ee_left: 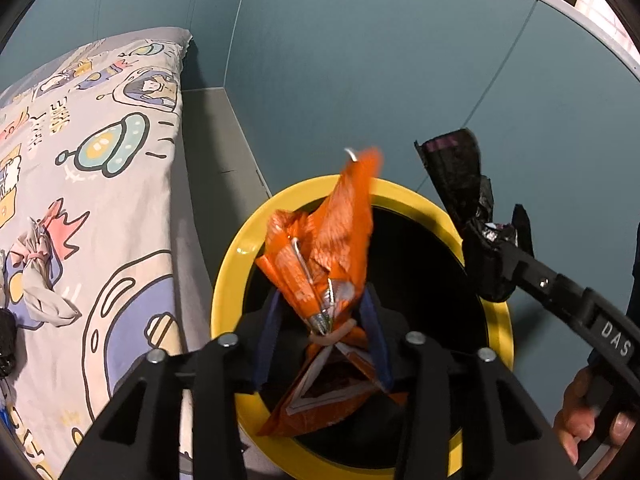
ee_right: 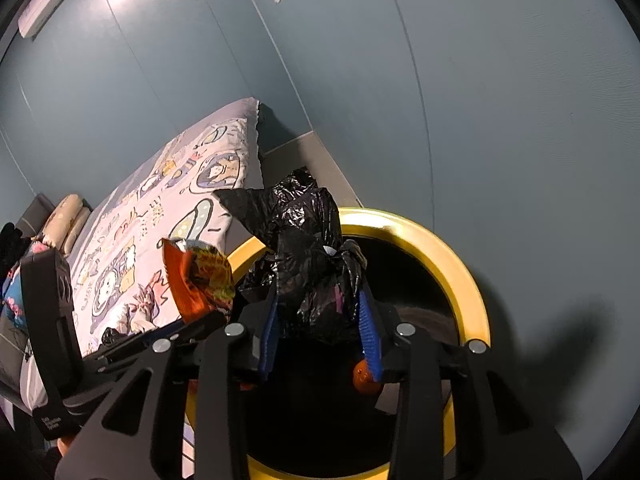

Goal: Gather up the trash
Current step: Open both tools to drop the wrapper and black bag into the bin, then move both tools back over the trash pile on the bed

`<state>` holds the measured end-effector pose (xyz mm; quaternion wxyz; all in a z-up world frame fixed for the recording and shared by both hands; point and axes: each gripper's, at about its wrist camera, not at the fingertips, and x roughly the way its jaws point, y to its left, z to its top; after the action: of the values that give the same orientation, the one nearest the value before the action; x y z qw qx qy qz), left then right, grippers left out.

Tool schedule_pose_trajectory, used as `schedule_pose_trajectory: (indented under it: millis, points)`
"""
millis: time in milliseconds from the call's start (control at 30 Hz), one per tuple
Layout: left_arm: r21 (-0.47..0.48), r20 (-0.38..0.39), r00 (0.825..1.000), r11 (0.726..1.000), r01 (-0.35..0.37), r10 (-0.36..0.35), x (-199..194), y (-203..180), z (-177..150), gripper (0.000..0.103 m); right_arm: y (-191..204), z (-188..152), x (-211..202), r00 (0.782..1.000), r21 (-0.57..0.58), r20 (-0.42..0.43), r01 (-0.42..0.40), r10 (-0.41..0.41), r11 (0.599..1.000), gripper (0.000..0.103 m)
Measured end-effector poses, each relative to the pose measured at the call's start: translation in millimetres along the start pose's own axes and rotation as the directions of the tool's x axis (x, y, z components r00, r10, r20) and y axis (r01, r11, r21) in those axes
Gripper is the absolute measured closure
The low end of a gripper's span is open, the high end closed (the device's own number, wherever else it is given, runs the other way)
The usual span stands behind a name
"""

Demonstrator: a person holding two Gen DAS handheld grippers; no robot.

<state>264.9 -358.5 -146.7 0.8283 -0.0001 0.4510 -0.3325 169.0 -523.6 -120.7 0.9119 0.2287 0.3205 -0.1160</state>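
Trash is held over the yellow bin (ee_left: 228, 280).
An orange snack bag (ee_left: 324, 264) is pinched in the left claw (ee_left: 326, 320), and a black plastic bag (ee_right: 312, 264) is pinched in the right claw (ee_right: 320, 320), beside the bed (ee_left: 100, 200).

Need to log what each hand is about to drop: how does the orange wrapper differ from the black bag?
The orange wrapper is bright, printed foil with a silver lining; the black bag is plain glossy plastic. The wrapper is flat and creased, bound with a rubber band; the bag is a crumpled bundle. The left gripper holds the wrapper, the right gripper the bag. Both hang over the yellow-rimmed bin.
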Motion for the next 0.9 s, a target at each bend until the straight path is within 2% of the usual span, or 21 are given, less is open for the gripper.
schedule_pose_trajectory:
  millis: [100,200,267,500,600,900]
  points:
    - [-0.014,0.005,1.0,1.0,0.006,-0.006,-2.2,3.2,-2.3,0.045,-3.2,2.5,-2.7,1.0,0.012,0.011,0.011,-0.011,1.0,0.064]
    - [-0.022,0.008,1.0,1.0,0.008,-0.008,-4.8,7.0,-3.1,0.042,-6.5,4.0,-4.1,1.0,0.026,0.015,0.018,-0.018,0.999,0.061]
    - [-0.035,0.01,1.0,0.999,0.011,-0.011,-6.8,11.2,-2.4,0.036,-6.7,4.8,-6.1,0.999,0.028,0.021,0.026,-0.027,0.999,0.061]
    - [-0.042,0.046,0.999,0.999,-0.007,0.009,-23.5,25.3,0.1,0.035,0.1,4.5,-11.4,0.999,0.024,0.027,0.018,-0.019,1.0,0.058]
    - [-0.052,0.067,0.997,0.998,-0.027,0.03,-35.0,35.7,1.4,0.029,7.8,4.8,-13.6,0.999,0.009,0.032,0.009,-0.009,1.0,0.057]
    - [-0.072,0.146,0.985,0.994,-0.079,0.089,-79.1,64.0,3.4,0.021,44.5,6.0,-20.3,0.998,-0.048,0.05,-0.028,0.03,0.998,0.05]
